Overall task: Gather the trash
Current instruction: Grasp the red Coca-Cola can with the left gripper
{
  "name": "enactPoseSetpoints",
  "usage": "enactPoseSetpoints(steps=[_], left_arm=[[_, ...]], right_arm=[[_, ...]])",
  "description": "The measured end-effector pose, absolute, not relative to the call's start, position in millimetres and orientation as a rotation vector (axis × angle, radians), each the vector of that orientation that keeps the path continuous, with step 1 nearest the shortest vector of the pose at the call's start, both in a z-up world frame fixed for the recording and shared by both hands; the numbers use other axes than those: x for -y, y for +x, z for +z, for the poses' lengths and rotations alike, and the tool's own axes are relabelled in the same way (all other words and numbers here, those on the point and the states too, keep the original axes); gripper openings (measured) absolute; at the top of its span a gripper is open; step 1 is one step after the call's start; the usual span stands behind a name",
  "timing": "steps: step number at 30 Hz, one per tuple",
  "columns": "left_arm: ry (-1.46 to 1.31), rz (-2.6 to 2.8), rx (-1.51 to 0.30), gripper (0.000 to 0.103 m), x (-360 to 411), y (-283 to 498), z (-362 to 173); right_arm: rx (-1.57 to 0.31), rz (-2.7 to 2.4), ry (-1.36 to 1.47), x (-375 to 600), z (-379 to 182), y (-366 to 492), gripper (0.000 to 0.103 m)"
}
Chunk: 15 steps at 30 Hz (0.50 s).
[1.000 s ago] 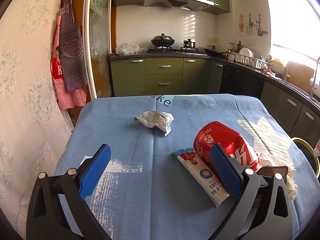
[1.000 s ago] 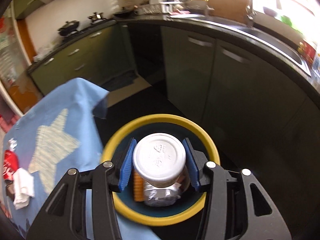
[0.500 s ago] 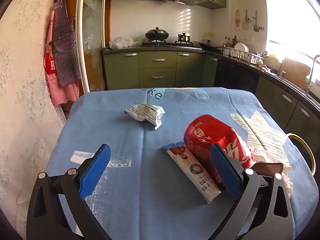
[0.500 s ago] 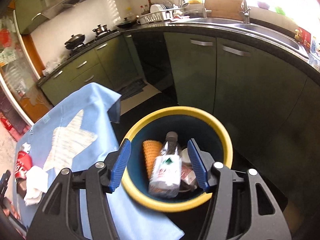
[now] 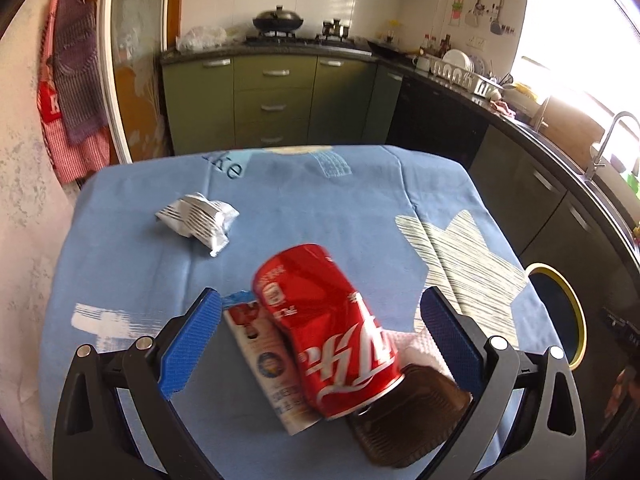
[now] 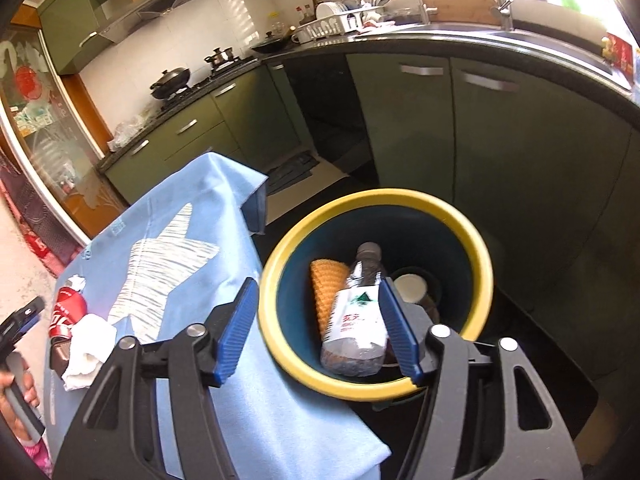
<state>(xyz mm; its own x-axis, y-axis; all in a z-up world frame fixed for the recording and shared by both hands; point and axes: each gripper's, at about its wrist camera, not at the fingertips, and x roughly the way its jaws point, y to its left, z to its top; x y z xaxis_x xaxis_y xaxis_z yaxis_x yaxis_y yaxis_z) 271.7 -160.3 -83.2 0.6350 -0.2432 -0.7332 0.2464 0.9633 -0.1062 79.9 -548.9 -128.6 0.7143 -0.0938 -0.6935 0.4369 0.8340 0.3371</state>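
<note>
Left gripper (image 5: 320, 340) wide around the can (image 5: 326, 332) — closing could snag the wrapper (image 5: 268, 364) alongside. Right gripper (image 6: 316, 328), opening, empty over the bin (image 6: 476, 248) — bottle (image 6: 358, 316) already inside.

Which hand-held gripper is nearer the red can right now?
Left. The left hand-held gripper hangs open right over the red can on the table. The right hand-held gripper, jaws opening with nothing between them, is off the table's side above the bin.
</note>
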Motion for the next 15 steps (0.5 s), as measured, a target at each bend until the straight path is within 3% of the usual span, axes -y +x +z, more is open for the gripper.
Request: enactPoseSetpoints(steps=[6, 15], left_arm=[[-0.036, -0.256, -0.981, 0.095, 171.0, 297.2, -101.3], [0.013, -0.221, -1.077, 0.07, 179.2, 311.6, -124.8]], right_arm=[[-0.704, -0.236, 0.542, 542.2, -132.3, 85.7, 0.061], [-0.702, -0.186, 0.573, 539.8, -139.1, 89.9, 0.061]])
